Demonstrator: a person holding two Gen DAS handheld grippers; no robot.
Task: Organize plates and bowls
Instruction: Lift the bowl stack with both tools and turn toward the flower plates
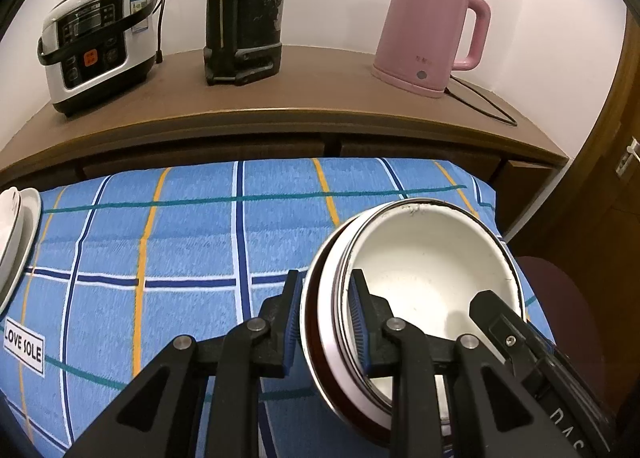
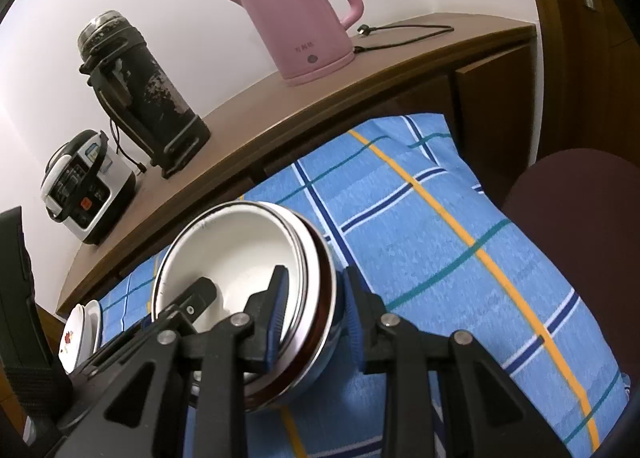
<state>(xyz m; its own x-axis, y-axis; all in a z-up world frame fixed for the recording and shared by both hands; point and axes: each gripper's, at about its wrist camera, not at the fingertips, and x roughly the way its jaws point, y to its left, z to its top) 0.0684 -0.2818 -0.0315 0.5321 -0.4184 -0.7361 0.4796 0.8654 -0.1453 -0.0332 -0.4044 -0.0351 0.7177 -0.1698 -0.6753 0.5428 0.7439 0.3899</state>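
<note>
Plates (image 1: 16, 234) lie at the cloth's (image 1: 192, 242) far left. Nested bowls (image 1: 424, 274), right of centre and tilted, appear lifted off the cloth; they look stiff, smooth, breakable and moderately heavy, best held at opposite rims. Left gripper (image 1: 326, 310) pinches the left rim; right gripper (image 2: 316, 306) pinches the right rim, jaws narrow.

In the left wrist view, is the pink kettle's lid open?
No, the pink kettle on the wooden shelf has its lid closed flat on top.
</note>
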